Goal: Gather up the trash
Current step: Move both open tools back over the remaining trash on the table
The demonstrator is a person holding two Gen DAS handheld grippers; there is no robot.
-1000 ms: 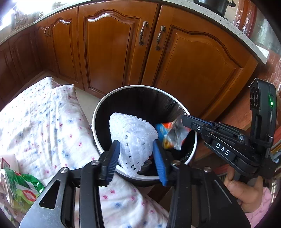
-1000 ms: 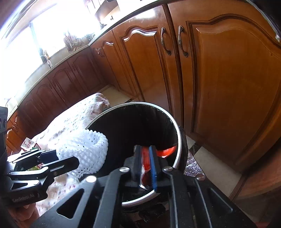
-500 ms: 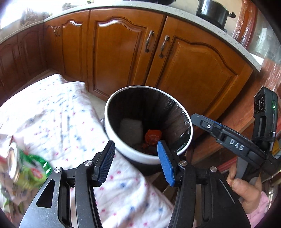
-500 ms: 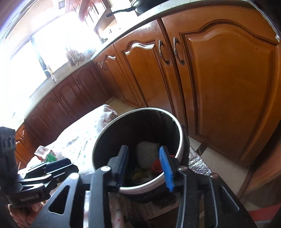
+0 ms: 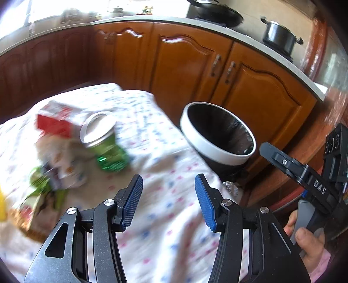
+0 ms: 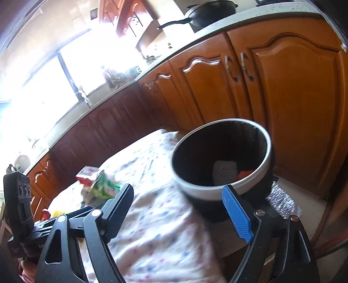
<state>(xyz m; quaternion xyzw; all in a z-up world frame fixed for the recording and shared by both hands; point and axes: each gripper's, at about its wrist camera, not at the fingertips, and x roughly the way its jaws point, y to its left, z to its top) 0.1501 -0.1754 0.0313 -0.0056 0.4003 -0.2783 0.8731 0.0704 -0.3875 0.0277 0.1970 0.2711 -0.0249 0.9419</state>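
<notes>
A black bin with a white rim (image 5: 219, 150) (image 6: 208, 188) stands beside the cloth-covered table; inside it lie a white foam net (image 6: 224, 172) and a red wrapper (image 6: 244, 173). On the cloth lies a green can (image 5: 104, 141) (image 6: 104, 188) next to a red and white carton (image 5: 56, 122) (image 6: 87, 173) and blurred wrappers (image 5: 50, 180). My left gripper (image 5: 168, 200) hovers open and empty above the cloth, right of the can. My right gripper (image 6: 178, 210) is open and empty, just in front of the bin.
A floral white cloth (image 5: 169, 235) covers the table. Wooden cabinet doors (image 5: 184, 65) run behind the bin under a counter with a black pot (image 5: 279, 37) and a pan (image 6: 208, 12). A crumpled silver piece (image 6: 280, 201) lies on the floor by the bin.
Both grippers let go of the foam net and the wrapper, which now lie in the bin. Both have pulled back and up; the left view has swung left toward the can and carton.
</notes>
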